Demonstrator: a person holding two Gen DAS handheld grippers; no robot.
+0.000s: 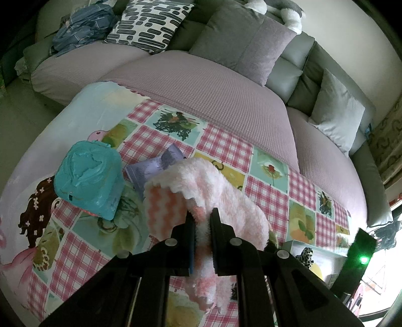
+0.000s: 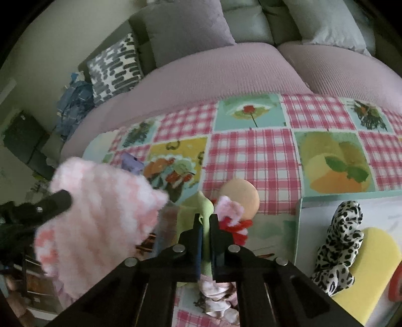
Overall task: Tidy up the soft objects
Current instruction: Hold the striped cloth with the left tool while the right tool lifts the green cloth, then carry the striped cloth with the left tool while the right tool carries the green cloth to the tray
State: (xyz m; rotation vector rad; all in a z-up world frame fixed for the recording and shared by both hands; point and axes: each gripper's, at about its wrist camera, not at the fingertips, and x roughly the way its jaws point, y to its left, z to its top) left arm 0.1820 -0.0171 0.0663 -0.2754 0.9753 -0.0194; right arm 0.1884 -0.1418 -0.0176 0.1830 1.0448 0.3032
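Nearest in the left wrist view, the left gripper [image 1: 202,218] is clamped on a fluffy pink-and-white cloth [image 1: 191,191], which bunches between the jaws and hangs lifted above the patchwork blanket [image 1: 226,146]. In the right wrist view the right gripper [image 2: 206,221] has its jaws closed on a pale green soft item [image 2: 204,203]; what exactly that item is cannot be told. Just beside it on the right lie a small pink-and-red fuzzy piece [image 2: 232,213] and, touching that, a round peach sponge [image 2: 242,195].

To the near right sits a pale tray [image 2: 300,226] already holding a leopard-print cloth [image 2: 339,249] and a yellow sponge [image 2: 371,266]. By that reckoning the sorting looks partly done: two items are in, two are in the grippers, and several are left on the blanket. Those include a teal foam block [image 1: 88,181] to the left and a purple packet [image 1: 153,168] behind the pink cloth.

Both grippers point steeply downward toward the blanket, side by side, the left one showing in the right view as a dark bar [image 2: 54,201] against the pink cloth.

Farther off, the mauve sofa cover [image 1: 213,83] carries a patterned cushion [image 1: 150,22] and a heap of blue clothing [image 1: 83,25] at the far left.
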